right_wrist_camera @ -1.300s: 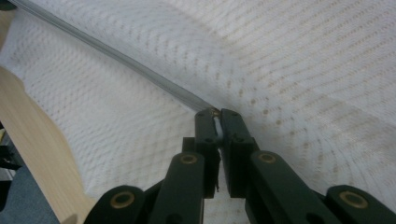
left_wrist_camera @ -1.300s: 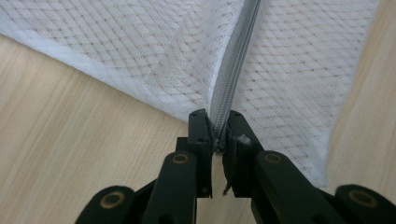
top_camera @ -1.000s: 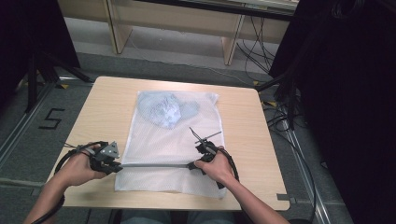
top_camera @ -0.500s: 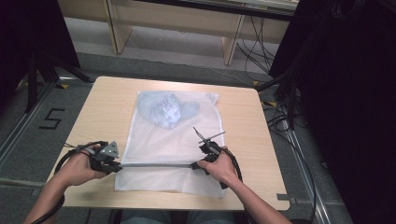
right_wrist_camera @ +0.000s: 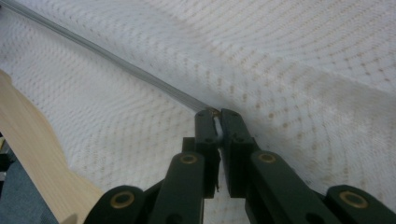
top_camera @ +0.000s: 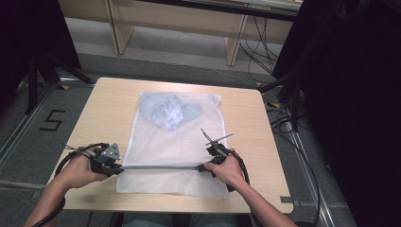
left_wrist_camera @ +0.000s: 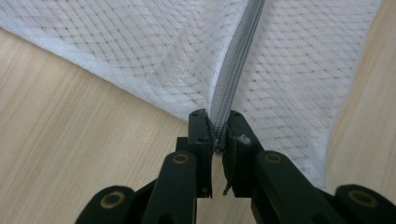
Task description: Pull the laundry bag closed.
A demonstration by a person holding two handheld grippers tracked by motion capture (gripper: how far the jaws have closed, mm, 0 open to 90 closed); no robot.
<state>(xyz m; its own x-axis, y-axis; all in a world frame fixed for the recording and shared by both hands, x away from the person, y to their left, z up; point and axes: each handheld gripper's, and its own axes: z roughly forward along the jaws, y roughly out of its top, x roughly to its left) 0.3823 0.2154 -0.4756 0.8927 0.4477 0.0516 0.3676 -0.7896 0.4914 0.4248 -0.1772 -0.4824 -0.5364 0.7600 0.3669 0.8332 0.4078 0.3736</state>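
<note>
With the mesh bag flat mid-table, blue cloth at its 12 o'clock end, nothing has shifted: left gripper pinches the zipper end, right gripper pinches its pull, so zipping seems stalled.

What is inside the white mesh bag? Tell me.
Through the mesh bag a crumpled light-blue garment shows at the far end. The near part looks flat and empty. What kind of garment it is cannot be told, since it is bunched up and veiled by the mesh.
</note>
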